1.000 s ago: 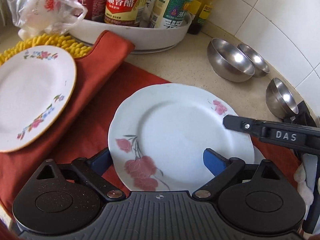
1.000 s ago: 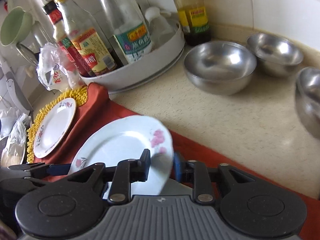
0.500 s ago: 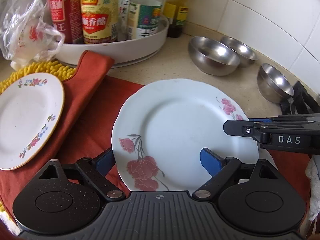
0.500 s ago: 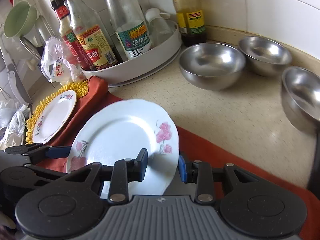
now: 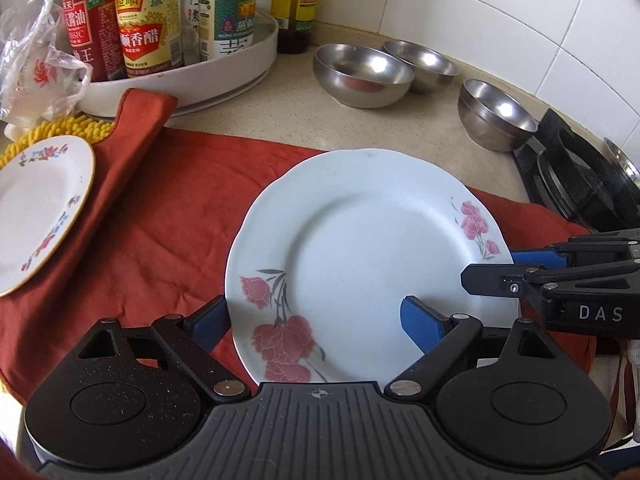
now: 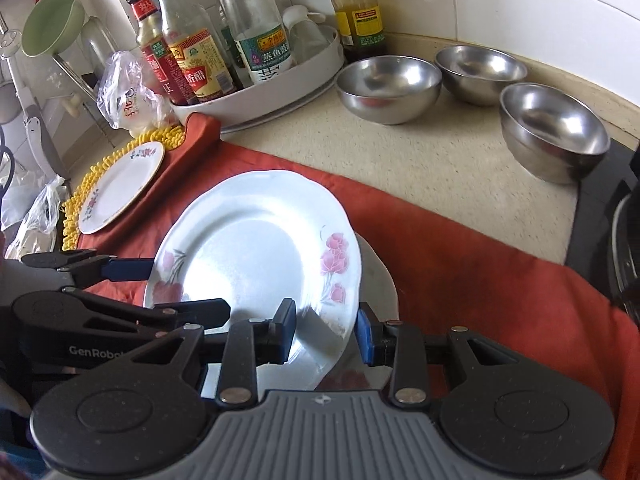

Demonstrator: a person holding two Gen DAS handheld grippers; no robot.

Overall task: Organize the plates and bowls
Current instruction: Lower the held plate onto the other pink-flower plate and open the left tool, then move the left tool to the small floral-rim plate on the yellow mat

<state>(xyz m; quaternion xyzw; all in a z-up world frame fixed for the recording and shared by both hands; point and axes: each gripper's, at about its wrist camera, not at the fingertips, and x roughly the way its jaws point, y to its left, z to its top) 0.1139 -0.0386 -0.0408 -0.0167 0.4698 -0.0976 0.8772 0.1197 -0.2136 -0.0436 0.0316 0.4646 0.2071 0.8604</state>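
Pinching the right rim of the rose plate (image 5: 360,248), your right gripper (image 6: 326,330) has its jaws nearly closed, a blue pad on each face of the rim. The plate is off the cloth (image 5: 160,220) and tilted, with its left side higher. Your left gripper (image 5: 316,320) stands wide; its jaws have just been closing a little, and the plate's near edge lies between them with neither pad pressing on it. A second white plate (image 6: 380,280) lies flat just beneath the held one. Three steel bowls (image 5: 362,74) sit empty on the speckled counter (image 5: 304,108), round, shiny and deep; two are close together by the tiled wall and the third is beside the black stove (image 5: 576,184). A white round tray (image 5: 224,76) holds labelled sauce bottles (image 5: 146,28), all upright. A small gold-rimmed floral plate (image 5: 36,208) rests empty on the cloth's folded edge, over a nubby yellow mat (image 5: 52,132). A crumpled clear bag (image 5: 36,60) sits beside the tray; you cannot tell what is in it.
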